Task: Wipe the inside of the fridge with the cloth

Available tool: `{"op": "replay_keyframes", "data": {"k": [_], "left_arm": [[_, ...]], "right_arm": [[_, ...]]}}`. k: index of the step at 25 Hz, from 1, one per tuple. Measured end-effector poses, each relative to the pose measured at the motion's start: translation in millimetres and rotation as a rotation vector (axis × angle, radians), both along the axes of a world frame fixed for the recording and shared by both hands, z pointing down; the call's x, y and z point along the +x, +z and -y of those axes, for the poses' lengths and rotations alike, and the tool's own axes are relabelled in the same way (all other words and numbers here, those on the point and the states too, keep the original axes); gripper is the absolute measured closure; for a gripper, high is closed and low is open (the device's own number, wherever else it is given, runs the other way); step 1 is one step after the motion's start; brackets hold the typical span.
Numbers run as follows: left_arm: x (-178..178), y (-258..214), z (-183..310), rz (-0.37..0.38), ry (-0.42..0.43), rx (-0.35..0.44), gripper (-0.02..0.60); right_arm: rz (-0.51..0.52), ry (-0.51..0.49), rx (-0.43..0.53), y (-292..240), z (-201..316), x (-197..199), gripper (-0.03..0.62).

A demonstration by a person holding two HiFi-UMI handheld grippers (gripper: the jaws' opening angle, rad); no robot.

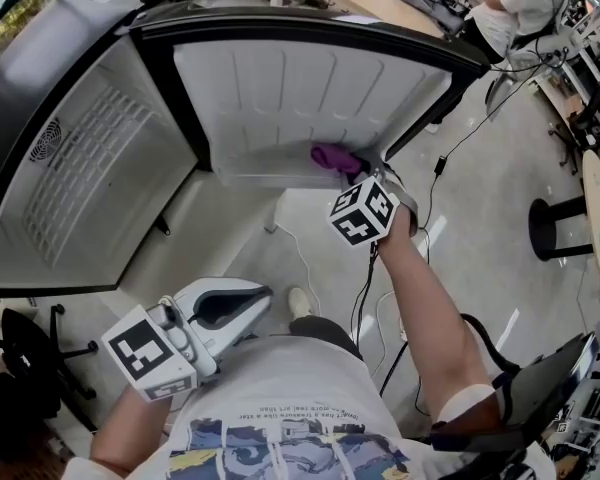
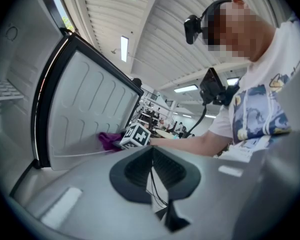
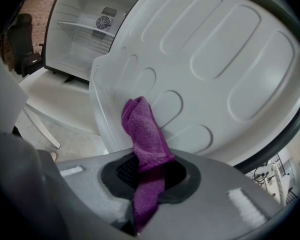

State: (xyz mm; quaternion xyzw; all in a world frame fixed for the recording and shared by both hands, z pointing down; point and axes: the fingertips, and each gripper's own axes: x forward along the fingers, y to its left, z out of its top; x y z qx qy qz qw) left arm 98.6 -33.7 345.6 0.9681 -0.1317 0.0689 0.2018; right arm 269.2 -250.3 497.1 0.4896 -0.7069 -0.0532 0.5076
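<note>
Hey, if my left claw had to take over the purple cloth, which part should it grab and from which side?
Probably the folded free end of the cloth that sticks out past the right claw, shut on its middle. That end stands clear, reaching towards the fridge door's inner panel, so come from your left, across the fold.

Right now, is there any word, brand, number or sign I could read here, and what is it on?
Nothing here reads as clear text.
Shirt: a small line of print, too small to read.
Left cube on the left tongs: black-and-white squares, no letters.
Right cube on the right tongs: the same kind of pattern.
Fridge door: no label shows.
</note>
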Motion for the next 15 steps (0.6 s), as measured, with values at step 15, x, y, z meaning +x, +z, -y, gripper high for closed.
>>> {"op": "replay_keyframes", "data": {"k": [15], "left_arm": [[13,1,-7,-0.021,0.080,0.005,0.574]], "right_arm": [[-0.044,0.095,0.194,-60,-29,42,0.540]]}}
